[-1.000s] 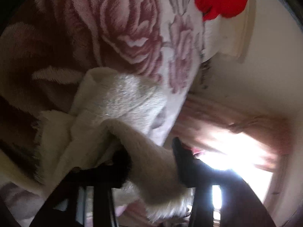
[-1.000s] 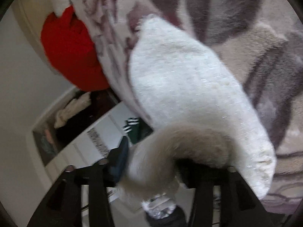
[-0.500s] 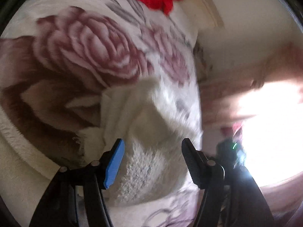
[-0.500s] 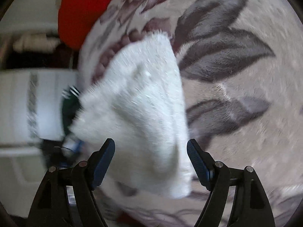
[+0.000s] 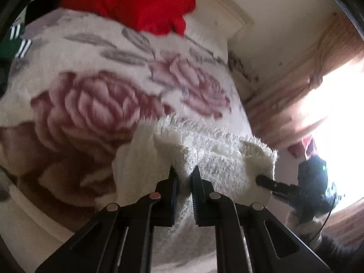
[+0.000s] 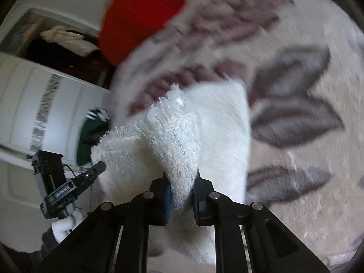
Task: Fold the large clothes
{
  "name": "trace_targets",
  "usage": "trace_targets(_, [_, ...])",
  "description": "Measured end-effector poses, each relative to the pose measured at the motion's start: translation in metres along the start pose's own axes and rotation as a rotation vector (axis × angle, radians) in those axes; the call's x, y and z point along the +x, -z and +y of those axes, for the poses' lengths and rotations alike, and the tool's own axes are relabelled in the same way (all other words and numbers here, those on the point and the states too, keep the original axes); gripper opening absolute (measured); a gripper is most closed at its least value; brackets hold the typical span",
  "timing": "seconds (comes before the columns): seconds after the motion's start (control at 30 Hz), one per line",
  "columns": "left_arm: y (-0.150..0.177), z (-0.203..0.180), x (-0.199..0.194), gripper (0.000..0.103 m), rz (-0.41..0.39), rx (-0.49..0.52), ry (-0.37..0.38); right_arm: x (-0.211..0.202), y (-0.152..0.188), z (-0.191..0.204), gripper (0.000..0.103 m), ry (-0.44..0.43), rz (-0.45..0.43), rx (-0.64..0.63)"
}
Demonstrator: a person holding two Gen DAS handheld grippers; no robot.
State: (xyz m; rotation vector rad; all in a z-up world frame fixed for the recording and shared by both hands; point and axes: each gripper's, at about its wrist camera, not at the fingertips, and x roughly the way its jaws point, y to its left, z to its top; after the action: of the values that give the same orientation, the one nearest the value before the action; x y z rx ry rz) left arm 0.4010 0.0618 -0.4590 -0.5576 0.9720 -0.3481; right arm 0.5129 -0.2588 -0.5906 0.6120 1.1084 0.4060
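A fluffy white garment [image 5: 218, 152] lies bunched on a rose-patterned blanket [image 5: 91, 104]. My left gripper [image 5: 184, 173] is shut on a fold of the garment at its near edge. My right gripper [image 6: 182, 177] is shut on another fold of the same garment [image 6: 182, 132], which rises as a peak between its fingers. In the left wrist view the right gripper [image 5: 264, 179] shows at the garment's right edge. In the right wrist view the left gripper [image 6: 97, 168] shows at the garment's left edge.
A red cloth [image 5: 136, 2] lies at the far end of the blanket [image 6: 295, 113]; it also shows in the right wrist view [image 6: 138, 20]. A green striped garment [image 6: 91, 134] and a white cabinet [image 6: 45, 104] stand to the left. A bright window [image 5: 336, 118] is on the right.
Both grippers were open half a second ago and have closed on folds of the white garment. The views have tilted, bringing the red cloth more into frame.
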Motion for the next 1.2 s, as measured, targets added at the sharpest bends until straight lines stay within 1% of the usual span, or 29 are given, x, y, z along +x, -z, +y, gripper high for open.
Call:
trace_targets(0.07, [-0.023, 0.005, 0.022, 0.008, -0.001, -0.032, -0.012, -0.002, -0.016, 0.003, 0.015, -0.019, -0.035, 0.017])
trace_targets(0.1, [-0.030, 0.012, 0.035, 0.008, 0.014, -0.050, -0.023, 0.002, -0.029, 0.002, 0.015, -0.007, -0.055, 0.021])
trace_targets(0.13, [-0.042, 0.026, 0.062, 0.008, 0.059, -0.089, -0.037, 0.006, -0.037, -0.005, 0.015, -0.010, -0.057, 0.042])
trace_targets(0.17, [-0.048, 0.037, 0.084, 0.008, 0.090, -0.121, -0.047, 0.016, -0.048, -0.013, 0.015, 0.004, -0.055, 0.061])
trace_targets(0.2, [-0.051, 0.048, 0.104, 0.008, 0.137, -0.140, -0.065, 0.027, -0.058, -0.021, 0.015, 0.046, -0.059, 0.067])
trace_targets(0.23, [-0.051, 0.058, 0.123, 0.009, 0.178, -0.161, -0.081, 0.039, -0.065, -0.029, 0.015, 0.063, -0.044, 0.074])
trace_targets(0.27, [-0.048, 0.065, 0.140, 0.009, 0.220, -0.173, -0.098, 0.053, -0.072, -0.038, 0.015, 0.106, -0.030, 0.078])
trace_targets(0.33, [-0.041, 0.078, 0.162, 0.009, 0.272, -0.196, -0.119, 0.083, -0.080, -0.056, 0.015, 0.157, 0.013, 0.097])
trace_targets(0.4, [-0.034, 0.083, 0.166, 0.009, 0.278, -0.214, -0.118, 0.104, -0.078, -0.067, 0.015, 0.211, 0.056, 0.088])
trace_targets(0.43, [-0.032, 0.083, 0.165, 0.009, 0.276, -0.210, -0.117, 0.117, -0.075, -0.075, 0.015, 0.227, 0.105, 0.102])
trace_targets(0.47, [-0.031, 0.082, 0.161, 0.009, 0.271, -0.207, -0.111, 0.128, -0.073, -0.081, 0.017, 0.211, 0.154, 0.129])
trace_targets(0.5, [-0.029, 0.081, 0.158, 0.009, 0.268, -0.203, -0.108, 0.130, -0.071, -0.088, 0.019, 0.178, 0.174, 0.164])
trace_targets(0.53, [-0.028, 0.080, 0.154, 0.010, 0.264, -0.198, -0.108, 0.126, -0.070, -0.095, 0.029, 0.141, 0.185, 0.197])
trace_targets(0.57, [-0.027, 0.079, 0.153, 0.010, 0.261, -0.193, -0.107, 0.124, -0.068, -0.103, 0.048, 0.093, 0.215, 0.235])
trace_targets(0.6, [-0.026, 0.080, 0.152, 0.010, 0.259, -0.194, -0.103, 0.121, -0.065, -0.112, 0.058, 0.042, 0.246, 0.273])
trace_targets(0.63, [-0.023, 0.080, 0.150, 0.010, 0.253, -0.199, -0.096, 0.118, -0.061, -0.120, 0.074, 0.009, 0.259, 0.299])
trace_targets(0.67, [-0.022, 0.079, 0.150, 0.010, 0.247, -0.199, -0.095, 0.119, -0.055, -0.128, 0.084, -0.032, 0.279, 0.319])
trace_targets(0.73, [-0.020, 0.077, 0.149, 0.012, 0.241, -0.192, -0.094, 0.137, -0.043, -0.145, 0.089, -0.109, 0.360, 0.381])
trace_targets(0.77, [-0.020, 0.076, 0.148, 0.013, 0.238, -0.191, -0.094, 0.150, -0.036, -0.152, 0.093, -0.159, 0.392, 0.419])
trace_targets(0.8, [-0.019, 0.076, 0.147, 0.013, 0.241, -0.188, -0.093, 0.164, -0.030, -0.157, 0.093, -0.214, 0.429, 0.445])
trace_targets(0.83, [-0.018, 0.075, 0.145, 0.014, 0.243, -0.186, -0.095, 0.179, -0.023, -0.159, 0.099, -0.255, 0.469, 0.469])
trace_targets(0.87, [-0.018, 0.074, 0.143, 0.014, 0.244, -0.184, -0.096, 0.188, -0.021, -0.159, 0.103, -0.265, 0.485, 0.478])
trace_targets(0.93, [-0.017, 0.074, 0.140, 0.015, 0.248, -0.182, -0.109, 0.201, -0.018, -0.149, 0.103, -0.279, 0.494, 0.440])
trace_targets(0.97, [-0.017, 0.074, 0.136, 0.016, 0.244, -0.187, -0.123, 0.204, -0.017, -0.144, 0.103, -0.278, 0.483, 0.425])
trace_targets(1.0, [-0.018, 0.074, 0.132, 0.016, 0.238, -0.201, -0.125, 0.203, -0.014, -0.140, 0.099, -0.288, 0.457, 0.433])
trace_targets(1.03, [-0.018, 0.075, 0.127, 0.017, 0.233, -0.218, -0.123, 0.199, -0.010, -0.138, 0.076, -0.279, 0.425, 0.457])
trace_targets(1.07, [-0.018, 0.075, 0.121, 0.018, 0.223, -0.234, -0.124, 0.190, -0.005, -0.136, 0.060, -0.262, 0.380, 0.507])
trace_targets(1.13, [-0.019, 0.072, 0.107, 0.018, 0.195, -0.244, -0.123, 0.169, 0.012, -0.128, 0.051, -0.252, 0.278, 0.607])
trace_targets(1.2, [-0.018, 0.059, 0.076, 0.016, 0.138, -0.184, -0.221, 0.142, 0.039, -0.109, 0.049, -0.209, 0.172, 0.699])
